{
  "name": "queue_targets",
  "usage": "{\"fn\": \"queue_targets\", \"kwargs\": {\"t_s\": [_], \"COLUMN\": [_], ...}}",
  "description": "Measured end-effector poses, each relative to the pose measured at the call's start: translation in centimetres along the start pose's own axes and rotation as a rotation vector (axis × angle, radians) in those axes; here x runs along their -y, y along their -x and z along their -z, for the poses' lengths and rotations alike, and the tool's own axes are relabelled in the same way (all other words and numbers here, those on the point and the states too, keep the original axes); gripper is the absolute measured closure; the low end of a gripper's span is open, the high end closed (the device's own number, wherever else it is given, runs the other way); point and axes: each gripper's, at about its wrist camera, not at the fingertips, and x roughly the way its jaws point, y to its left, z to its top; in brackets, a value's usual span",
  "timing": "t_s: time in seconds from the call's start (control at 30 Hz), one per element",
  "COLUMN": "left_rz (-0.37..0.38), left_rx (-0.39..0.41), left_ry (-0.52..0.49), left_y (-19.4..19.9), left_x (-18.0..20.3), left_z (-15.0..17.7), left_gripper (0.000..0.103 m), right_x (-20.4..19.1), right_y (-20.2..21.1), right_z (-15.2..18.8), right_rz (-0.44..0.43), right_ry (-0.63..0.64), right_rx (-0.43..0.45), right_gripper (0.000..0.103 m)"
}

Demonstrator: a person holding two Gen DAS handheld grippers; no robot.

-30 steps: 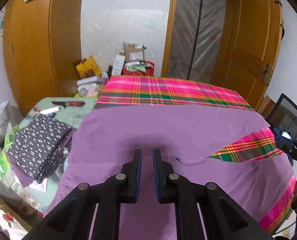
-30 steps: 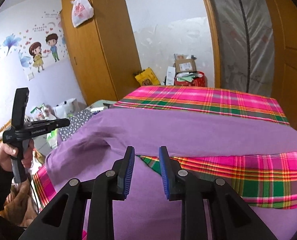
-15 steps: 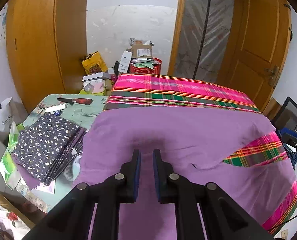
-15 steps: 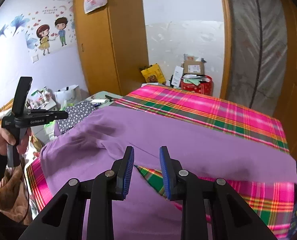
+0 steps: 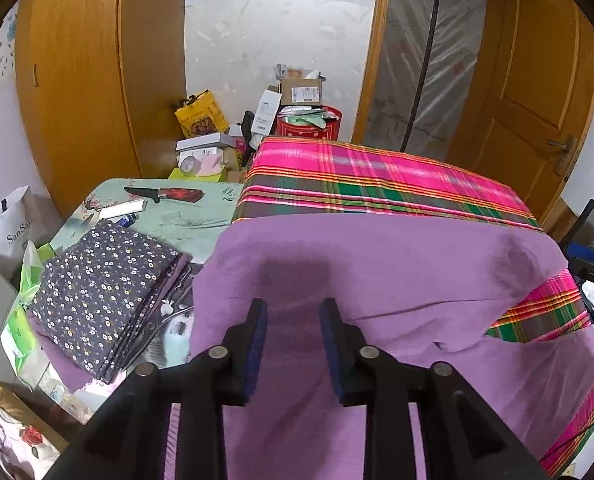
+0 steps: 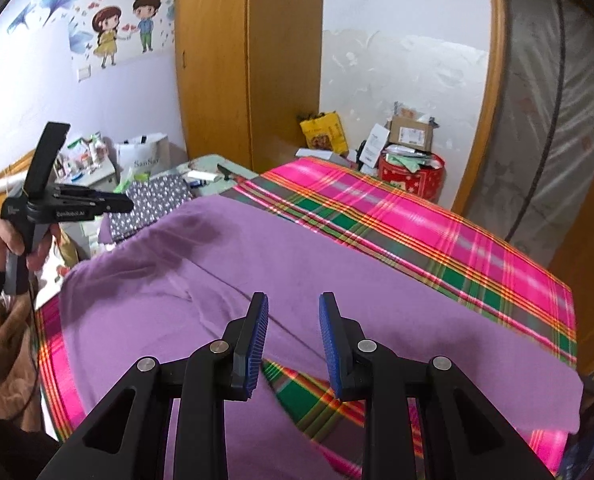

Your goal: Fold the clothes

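Observation:
A large purple garment lies spread over the pink plaid bedspread, with its far half folded toward me. A triangle of plaid shows at its right edge. My left gripper hovers above the near purple cloth, open, with nothing between its fingers. In the right wrist view the purple garment fills the middle. My right gripper hangs open over it, just above a plaid gap. A hand holds the left gripper at the bed's left side. The right gripper peeks in at the left view's right edge.
A side table left of the bed holds a folded dark floral stack and a knife. Boxes and a red bucket crowd the far wall. A wardrobe stands on the left, a wooden door on the right.
My left gripper's jaws have spread from nearly closed to open. Both grippers have risen and drawn back. The folded purple layer has settled flatter, and less plaid shows at the right.

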Motion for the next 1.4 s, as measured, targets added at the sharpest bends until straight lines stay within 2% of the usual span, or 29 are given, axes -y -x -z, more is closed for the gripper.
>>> {"fn": "queue_targets", "kwargs": {"t_s": [0.1,0.17,0.23,0.4,0.57,0.97,1.4], "left_rz": [-0.005,-0.006,-0.009,-0.048,-0.047,-0.009,0.055], "left_rx": [-0.012,-0.024,-0.040,-0.091,-0.113,-0.130,-0.163], "left_ry": [0.001,0.008,0.015,0.031,0.031,0.007,0.003], "left_y": [-0.9,-1.6,-2.5,-5.0,-6.9,-11.3,-16.4], "left_x": [-1.1,-1.8,-2.4,-3.5,-4.0,-6.9,-8.3], "left_z": [-0.3,-0.5,-0.8,-1.4,-2.0,-6.1,-6.1], "left_gripper": [0.068,0.068,0.068,0.068,0.068,0.068,0.068], "right_x": [0.4,0.8,1.2,2.1,2.8,5.7,8.6], "right_y": [-1.7,-2.8,-3.9,-6.1,-7.9,-13.5,-19.5], "right_z": [-0.4,-0.6,-0.7,-0.9,-1.6,-4.0,-4.8], "right_rz": [-0.007,-0.015,-0.023,-0.027,-0.033,-0.071,-0.113], "right_ry": [0.027,0.032,0.031,0.018,0.031,0.053,0.031], "right_rx": [-0.032,-0.047,-0.058,-0.082,-0.110,-0.148,-0.210], "right_gripper": [0.074,0.061,0.057,0.057,0.057,0.057,0.057]}}
